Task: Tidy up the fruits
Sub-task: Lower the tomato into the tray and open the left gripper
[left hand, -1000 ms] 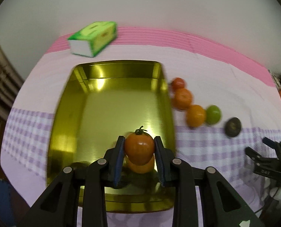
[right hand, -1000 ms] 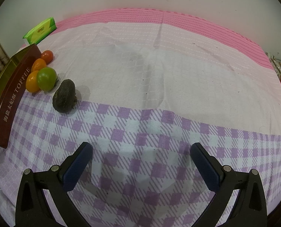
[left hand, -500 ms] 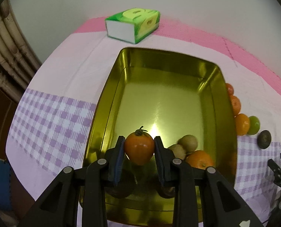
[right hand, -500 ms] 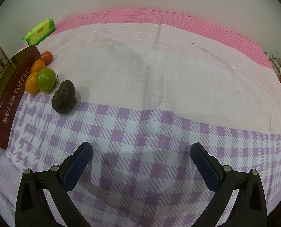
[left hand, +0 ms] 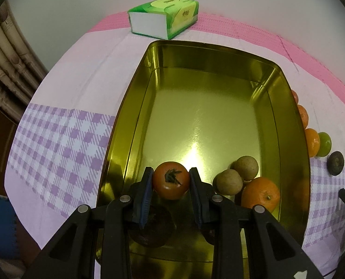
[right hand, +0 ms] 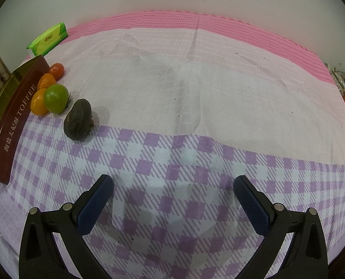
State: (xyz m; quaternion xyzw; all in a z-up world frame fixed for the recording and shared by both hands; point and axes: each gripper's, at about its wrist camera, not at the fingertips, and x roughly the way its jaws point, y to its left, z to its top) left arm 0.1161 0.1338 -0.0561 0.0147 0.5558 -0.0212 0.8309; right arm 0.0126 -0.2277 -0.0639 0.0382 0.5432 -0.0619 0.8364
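Currently we see the left gripper (left hand: 171, 182) clamped on a smooth round orange-red tomato (left hand: 171, 183), held over the near end of the shiny gold metal tin (left hand: 126, 107). Beside it in the tin: two matte brown round fruits (left hand: 238, 176) and a dimpled orange (left hand: 260, 194). Our right gripper (right hand: 173, 186) hangs wide apart, empty, above the purple-checked cloth (right hand: 195, 158).

An orange-red tomato (left hand: 171, 183), stem towards the camera, is clamped above the gold tin (left hand: 135, 107) (near end). Inside, right: two brown fruits (left hand: 229, 182) and an orange (left hand: 260, 194). Outside, right: small oranges (right hand: 39, 101), a green fruit (right hand: 56, 98), a dark avocado (right hand: 78, 119).
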